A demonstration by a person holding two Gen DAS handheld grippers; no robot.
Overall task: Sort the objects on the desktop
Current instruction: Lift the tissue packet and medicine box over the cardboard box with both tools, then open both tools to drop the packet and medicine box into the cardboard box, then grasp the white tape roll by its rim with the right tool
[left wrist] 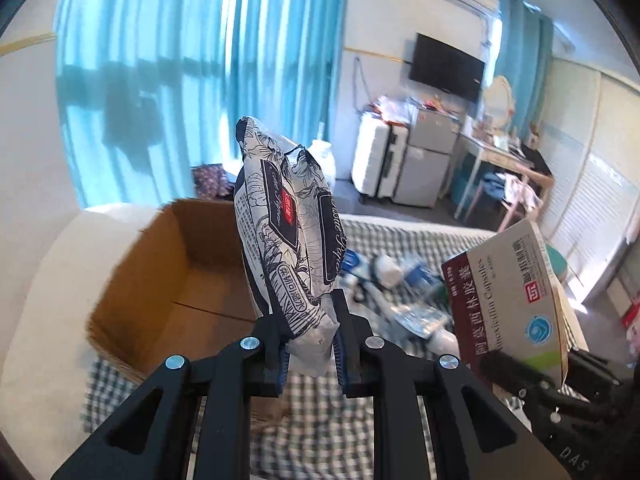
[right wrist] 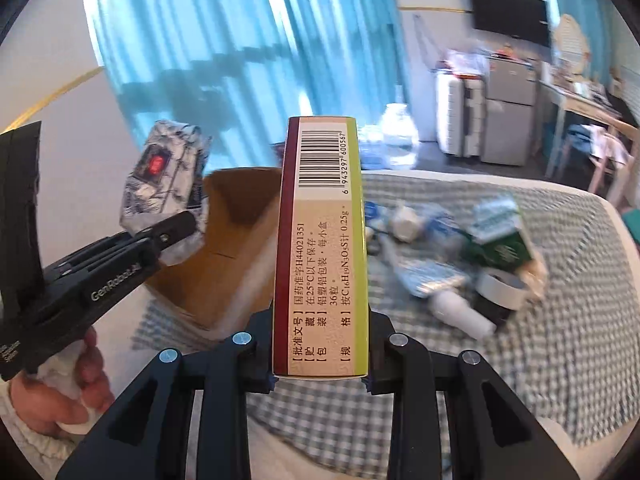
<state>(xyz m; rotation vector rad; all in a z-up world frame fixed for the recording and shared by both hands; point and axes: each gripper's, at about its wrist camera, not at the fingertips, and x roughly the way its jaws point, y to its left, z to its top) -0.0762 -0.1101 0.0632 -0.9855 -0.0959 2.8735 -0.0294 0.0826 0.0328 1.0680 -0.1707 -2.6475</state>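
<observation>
My left gripper [left wrist: 310, 344] is shut on a black-and-white tissue pack [left wrist: 286, 232], which stands upright above the table. The same tissue pack [right wrist: 166, 172] and left gripper [right wrist: 176, 228] show at the left of the right wrist view. My right gripper [right wrist: 320, 368] is shut on a medicine box [right wrist: 320, 248] with a barcode on top. That medicine box [left wrist: 508, 292] appears at the right of the left wrist view. An open cardboard box [left wrist: 176, 272] lies just beyond and left of the tissue pack; the cardboard box [right wrist: 236, 232] sits behind the medicine box.
A checked cloth [right wrist: 560, 320] covers the white table. On it lies a pile of several items: white bottles [right wrist: 460, 314], blister packs, a green box [right wrist: 504, 252], a tape roll [right wrist: 500, 288]. A hand [right wrist: 72, 392] holds the left gripper. Blue curtains, a suitcase and a fridge stand behind.
</observation>
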